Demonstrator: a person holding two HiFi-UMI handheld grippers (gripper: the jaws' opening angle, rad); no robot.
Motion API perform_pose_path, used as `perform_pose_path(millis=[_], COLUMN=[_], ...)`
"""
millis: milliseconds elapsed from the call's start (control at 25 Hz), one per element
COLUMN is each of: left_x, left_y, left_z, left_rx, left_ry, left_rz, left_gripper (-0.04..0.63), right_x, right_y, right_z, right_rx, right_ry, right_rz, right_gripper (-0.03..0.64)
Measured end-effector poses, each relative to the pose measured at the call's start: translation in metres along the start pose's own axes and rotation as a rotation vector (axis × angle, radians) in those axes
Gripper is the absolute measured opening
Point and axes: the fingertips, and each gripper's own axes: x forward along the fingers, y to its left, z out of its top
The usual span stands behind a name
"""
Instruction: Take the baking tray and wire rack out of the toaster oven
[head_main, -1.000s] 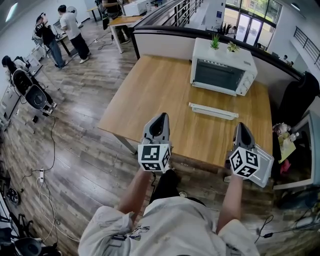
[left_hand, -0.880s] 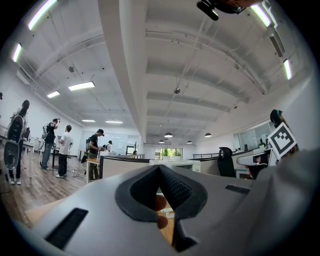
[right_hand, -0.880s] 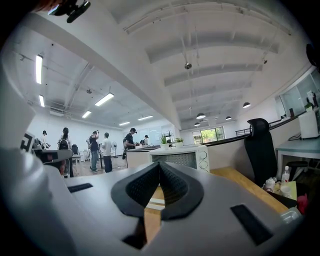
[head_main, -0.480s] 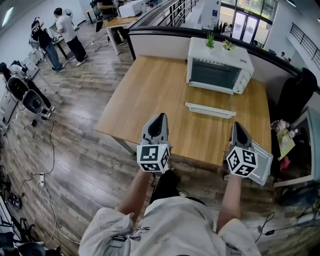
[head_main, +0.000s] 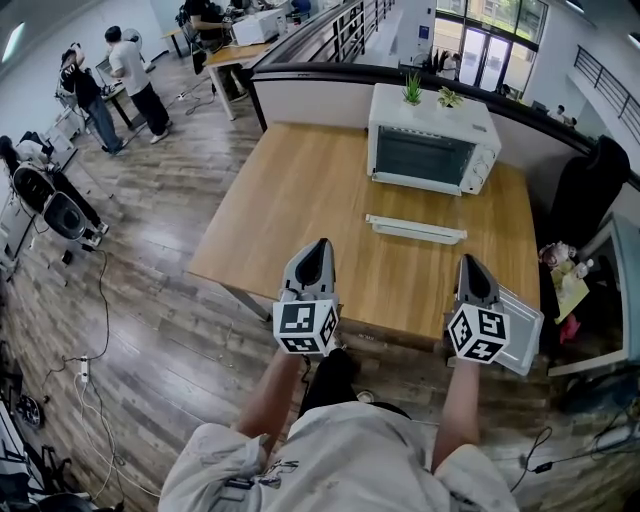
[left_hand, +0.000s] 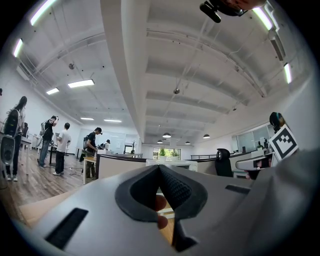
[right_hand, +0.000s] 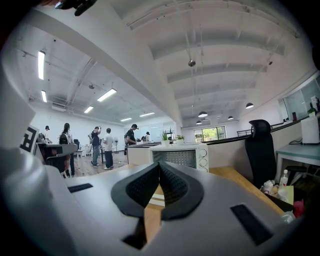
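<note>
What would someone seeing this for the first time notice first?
The white toaster oven stands at the far edge of the wooden table, door closed, with two small potted plants on top. Nearer, the left hand-held gripper and the right hand-held gripper are held over the table's near edge, both shut and empty, and a long white piece lies between them and the oven.

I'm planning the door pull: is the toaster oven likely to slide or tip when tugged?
Probably slides rather than tips: the toaster oven is low and wide, on a smooth wooden table. The two small potted plants on top look light and tall, so a jerk could topple them.
</note>
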Motion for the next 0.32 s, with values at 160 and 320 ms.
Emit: perform_pose_path(millis=[160,320], left_x=[0.006,0.013], left_y=[-0.003,-0.009], left_z=[0.002,0.007], left_rx=[0.005,0.009], left_ry=[0.006,0.007], left_rz=[-0.008,-0.014], left_gripper=[0.015,0.015], right_x=[0.001,0.003], right_y=[-0.003,-0.006], right_z=[0.004,0.012], right_rx=[0.000,-0.007], right_ry=[-0.004,-0.012], right_rz=[-0.002,0.001], right_gripper=[0.023,0.023])
